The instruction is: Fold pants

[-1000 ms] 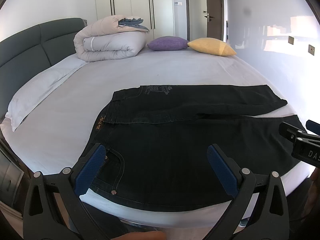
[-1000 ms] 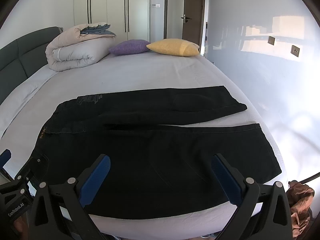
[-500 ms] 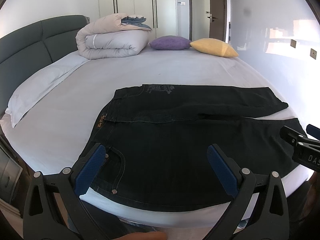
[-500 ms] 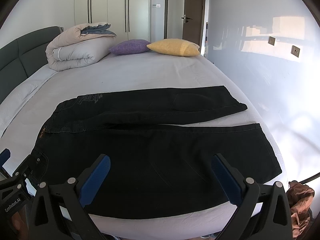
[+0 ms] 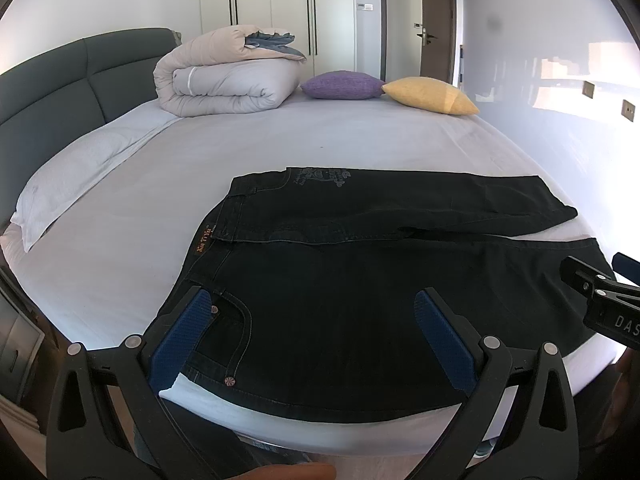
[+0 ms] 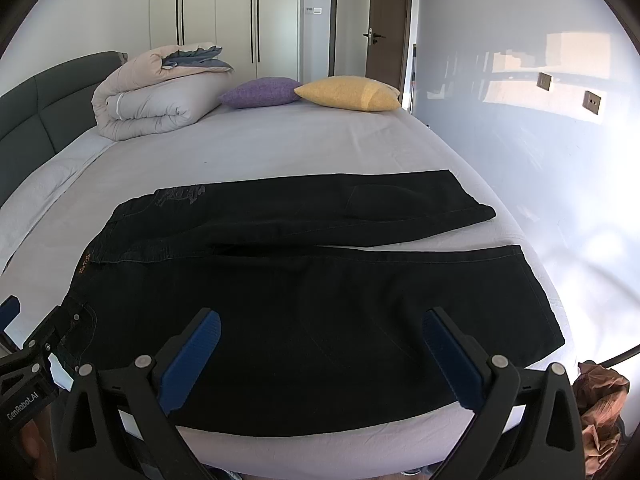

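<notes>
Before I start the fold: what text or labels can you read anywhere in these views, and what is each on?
"GenRobot.AI": on the left gripper.
"DAS", cut by the frame edge: on the right gripper.
Orange waistband patch on the pants: too small to read.
Grey pocket print: unreadable.

Near edge: black jeans (image 5: 360, 280) are lying flat, leaving low passage above them.
Mid-bed: bare sheet (image 5: 320, 140) is lying open.
Far end: rolled duvet (image 5: 224, 80), purple cushion (image 5: 340, 85) and yellow cushion (image 5: 432, 95) are blocking.

pants (image 5: 360, 280): matt dark denim (metal rivets) | bed sheet (image 5: 360, 140): smooth cloth | headboard (image 5: 60, 80): padded upholstery
</notes>
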Available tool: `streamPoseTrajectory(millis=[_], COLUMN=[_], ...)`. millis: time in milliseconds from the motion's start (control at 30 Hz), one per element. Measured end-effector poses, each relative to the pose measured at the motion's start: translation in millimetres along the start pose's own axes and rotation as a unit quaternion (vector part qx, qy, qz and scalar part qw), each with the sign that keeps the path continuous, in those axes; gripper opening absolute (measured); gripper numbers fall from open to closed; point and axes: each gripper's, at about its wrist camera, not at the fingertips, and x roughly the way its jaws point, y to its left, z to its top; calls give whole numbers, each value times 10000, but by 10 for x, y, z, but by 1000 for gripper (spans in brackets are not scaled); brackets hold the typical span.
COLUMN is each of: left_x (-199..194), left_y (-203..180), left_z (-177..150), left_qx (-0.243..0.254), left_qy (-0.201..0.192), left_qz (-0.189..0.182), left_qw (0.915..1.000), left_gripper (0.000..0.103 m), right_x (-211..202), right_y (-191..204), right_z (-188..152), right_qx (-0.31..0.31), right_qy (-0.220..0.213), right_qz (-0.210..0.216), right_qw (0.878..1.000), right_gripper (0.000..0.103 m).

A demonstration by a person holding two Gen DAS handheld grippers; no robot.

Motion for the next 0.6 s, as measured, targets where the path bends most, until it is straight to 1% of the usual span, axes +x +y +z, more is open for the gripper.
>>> streamPoseTrajectory(millis=[600], left_x=[18], left_y=[20], left_z=[-10], left_qx=[-12], left_qy=[7], left_qz=[-3], left_qw=[10000], left_gripper=[103], right_x=[9], right_y=[14], right_z=[-25], right_qx=[-11], right_qy=[6], right_qz=[-4], right_qw=[10000], right_gripper=[103])
